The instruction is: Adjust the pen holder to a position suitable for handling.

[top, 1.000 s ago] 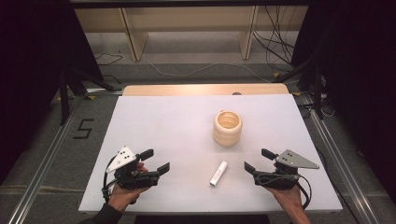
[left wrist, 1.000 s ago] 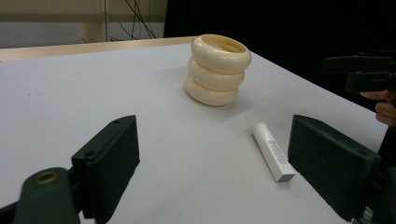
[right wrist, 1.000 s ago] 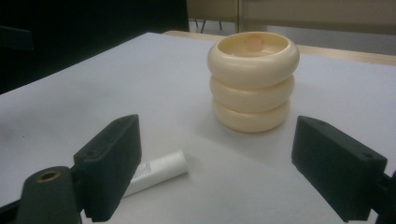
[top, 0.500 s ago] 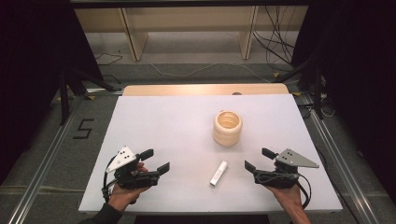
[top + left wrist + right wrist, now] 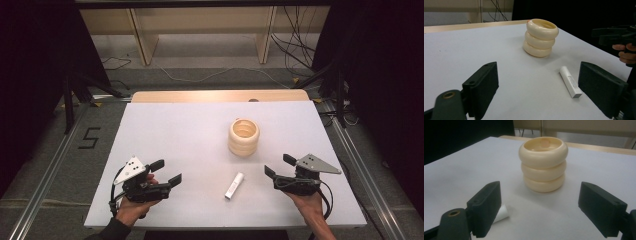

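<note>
Fingers of both the left gripper and right gripper stay apart, unmoved; white tube and ringed cup untouched.

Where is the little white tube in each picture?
High view: the white tube lies near the table's front edge, between the two grippers.
Left gripper view: it lies at lower right, beside the right-hand jaw.
Right gripper view: its end peeks out beside the left-hand jaw.
Shared landmark: the cream ringed cup.
</note>
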{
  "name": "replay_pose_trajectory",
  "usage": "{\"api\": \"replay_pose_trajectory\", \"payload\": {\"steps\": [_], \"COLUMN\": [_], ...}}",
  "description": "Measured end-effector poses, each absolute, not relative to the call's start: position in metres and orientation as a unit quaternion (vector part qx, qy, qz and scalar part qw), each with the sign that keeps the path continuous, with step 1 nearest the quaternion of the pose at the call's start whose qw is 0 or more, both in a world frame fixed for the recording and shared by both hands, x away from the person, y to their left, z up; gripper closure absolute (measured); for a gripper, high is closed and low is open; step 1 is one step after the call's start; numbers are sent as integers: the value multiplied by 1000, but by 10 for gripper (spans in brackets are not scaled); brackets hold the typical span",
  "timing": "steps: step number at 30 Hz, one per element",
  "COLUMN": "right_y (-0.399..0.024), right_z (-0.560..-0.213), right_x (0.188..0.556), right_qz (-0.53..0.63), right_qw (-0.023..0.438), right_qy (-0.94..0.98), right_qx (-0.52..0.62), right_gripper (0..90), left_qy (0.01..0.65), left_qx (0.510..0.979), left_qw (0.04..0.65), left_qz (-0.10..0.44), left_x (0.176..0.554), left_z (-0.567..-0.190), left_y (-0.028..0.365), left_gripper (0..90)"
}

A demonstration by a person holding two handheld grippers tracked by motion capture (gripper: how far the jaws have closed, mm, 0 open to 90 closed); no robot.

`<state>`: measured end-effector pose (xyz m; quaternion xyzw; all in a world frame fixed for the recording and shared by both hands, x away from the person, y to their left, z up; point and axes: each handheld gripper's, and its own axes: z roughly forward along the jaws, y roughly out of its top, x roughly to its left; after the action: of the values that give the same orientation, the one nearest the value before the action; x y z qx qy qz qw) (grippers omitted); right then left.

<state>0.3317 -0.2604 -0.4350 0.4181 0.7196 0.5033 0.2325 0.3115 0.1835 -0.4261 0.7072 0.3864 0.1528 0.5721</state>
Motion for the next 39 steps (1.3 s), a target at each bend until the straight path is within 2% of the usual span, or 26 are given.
{"api": "replay_pose_trajectory", "payload": {"steps": [6,9,19,30,34,39], "right_y": [-268,-271,-276,-272,-267,-260], "right_z": [-437,-440,-451,-462,-466,-469], "right_x": [345,354,388,421,430,440], "right_qz": [488,477,449,438,438,440], "right_qw": [241,250,263,244,233,228], "right_qy": [719,717,712,715,719,719], "right_qx": [433,443,472,488,488,487], "right_gripper": [253,331,490,774,849,897], "left_qy": [390,387,388,389,389,389], "left_qx": [705,707,705,705,705,705], "left_qw": [572,571,573,572,572,572], "left_qz": [155,156,154,155,155,155], "left_x": [312,311,312,312,312,312], "left_z": [-426,-426,-426,-426,-426,-426], "left_y": [184,183,184,184,184,184], "left_gripper": [162,162,162,162,162,162]}}
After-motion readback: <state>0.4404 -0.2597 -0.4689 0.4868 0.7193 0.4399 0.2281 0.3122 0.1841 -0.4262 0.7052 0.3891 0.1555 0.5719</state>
